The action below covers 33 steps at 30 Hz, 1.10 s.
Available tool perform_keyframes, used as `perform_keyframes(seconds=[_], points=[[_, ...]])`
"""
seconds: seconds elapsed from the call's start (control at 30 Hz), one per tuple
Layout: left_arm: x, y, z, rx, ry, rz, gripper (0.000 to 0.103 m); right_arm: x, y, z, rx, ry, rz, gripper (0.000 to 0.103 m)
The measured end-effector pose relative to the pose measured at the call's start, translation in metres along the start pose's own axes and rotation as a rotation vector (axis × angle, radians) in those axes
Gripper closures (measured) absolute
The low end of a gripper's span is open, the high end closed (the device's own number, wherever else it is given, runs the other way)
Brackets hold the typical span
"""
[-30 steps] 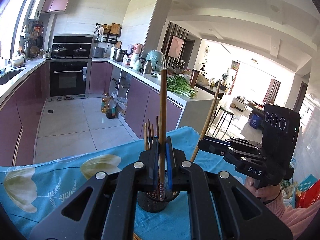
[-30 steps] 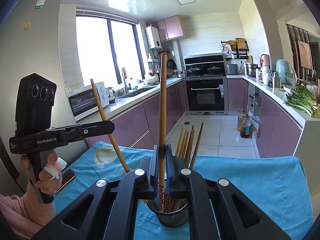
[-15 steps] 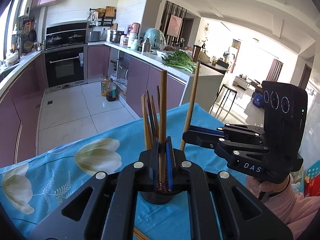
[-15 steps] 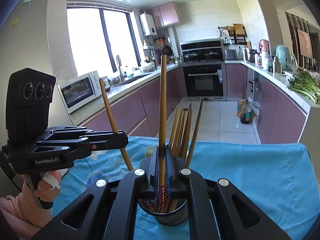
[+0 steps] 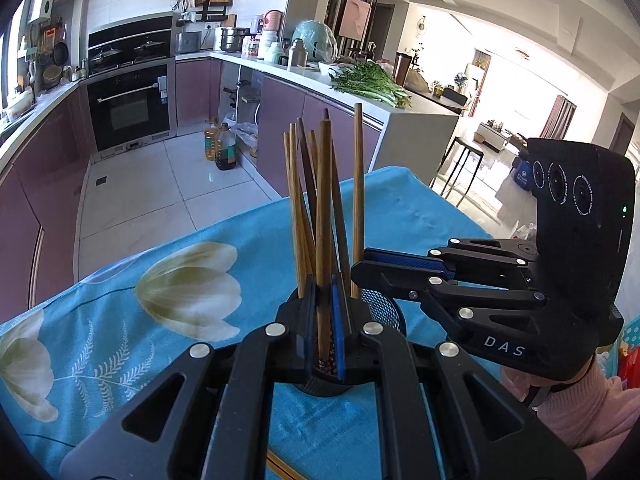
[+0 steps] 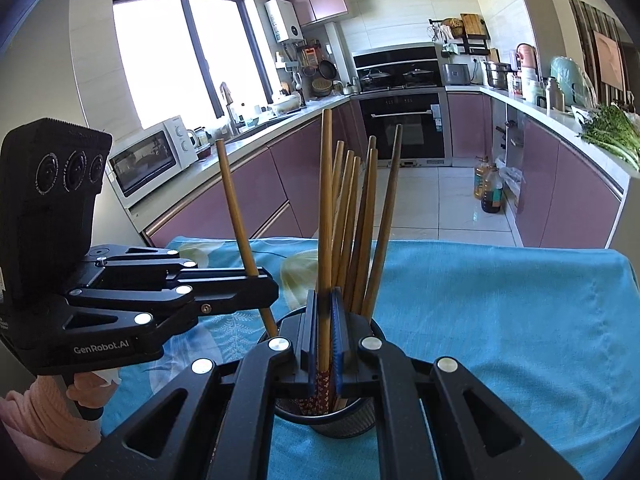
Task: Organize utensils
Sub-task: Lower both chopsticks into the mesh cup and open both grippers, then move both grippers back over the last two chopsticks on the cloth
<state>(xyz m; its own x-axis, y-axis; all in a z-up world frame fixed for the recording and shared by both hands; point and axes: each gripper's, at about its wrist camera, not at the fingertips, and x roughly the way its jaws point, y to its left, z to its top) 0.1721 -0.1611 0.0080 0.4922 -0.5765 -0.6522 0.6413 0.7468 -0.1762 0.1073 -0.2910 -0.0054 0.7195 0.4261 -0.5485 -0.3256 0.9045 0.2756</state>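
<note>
A black mesh utensil cup (image 6: pixel 352 420) stands on the blue cloth and holds several wooden chopsticks (image 6: pixel 360 216). My left gripper (image 5: pixel 323 320) is shut on one upright chopstick (image 5: pixel 324 208) whose lower end is inside the cup (image 5: pixel 386 312). My right gripper (image 6: pixel 325 344) is shut on another upright chopstick (image 6: pixel 326 200), its patterned end down in the cup. Each gripper shows in the other's view, the right one (image 5: pixel 360 268) and the left one (image 6: pixel 268 288), both just above the cup rim.
The table has a blue flowered cloth (image 5: pixel 180 280). One more chopstick (image 5: pixel 280 468) lies on the cloth near my left gripper's base. Behind are kitchen counters, an oven (image 6: pixel 404 128) and oil bottles (image 5: pixel 224 148) on the floor.
Both grippers have come down with their chopsticks, so the tips have sunk into the cup and the chopsticks stand lower among the others.
</note>
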Motion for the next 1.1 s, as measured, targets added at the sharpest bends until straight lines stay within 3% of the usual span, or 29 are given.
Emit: perform_keyframes(seconds=[0.13,0.2,0.33,0.53,0.6,0.7,0.8,0.87,1.0,1.1], points=[[0.006,0.003,-0.002,-0.008,0.009,0.0,0.093,-0.001,-0.002,-0.001,0.01,0.002,0.001,0.096],[0.007,0.004,-0.004,-0.013,0.013,0.0,0.085,-0.002,-0.003,-0.002,0.016,-0.002,0.0,0.095],[0.01,0.008,-0.013,-0.037,0.018,-0.001,0.084,-0.004,-0.005,-0.003,0.027,-0.002,0.008,0.094],[-0.005,0.013,-0.032,-0.06,-0.024,0.008,0.077,-0.013,0.001,-0.009,0.014,-0.013,0.028,0.084],[-0.016,0.014,-0.039,-0.06,-0.051,0.029,0.073,-0.018,0.004,-0.011,0.003,-0.023,0.032,0.076],[-0.038,0.018,-0.054,-0.071,-0.106,0.078,0.064,-0.027,0.014,-0.016,-0.02,-0.035,0.057,0.075],[-0.057,0.024,-0.071,-0.085,-0.144,0.136,0.053,-0.032,0.029,-0.024,-0.064,-0.032,0.092,0.064],[-0.066,0.027,-0.081,-0.095,-0.156,0.179,0.051,-0.029,0.039,-0.031,-0.094,-0.007,0.116,0.058],[-0.074,0.035,-0.106,-0.114,-0.151,0.268,0.038,-0.013,0.056,-0.049,-0.143,0.065,0.129,0.057],[-0.074,0.043,-0.129,-0.143,-0.123,0.321,0.037,0.003,0.064,-0.067,-0.138,0.131,0.15,0.057]])
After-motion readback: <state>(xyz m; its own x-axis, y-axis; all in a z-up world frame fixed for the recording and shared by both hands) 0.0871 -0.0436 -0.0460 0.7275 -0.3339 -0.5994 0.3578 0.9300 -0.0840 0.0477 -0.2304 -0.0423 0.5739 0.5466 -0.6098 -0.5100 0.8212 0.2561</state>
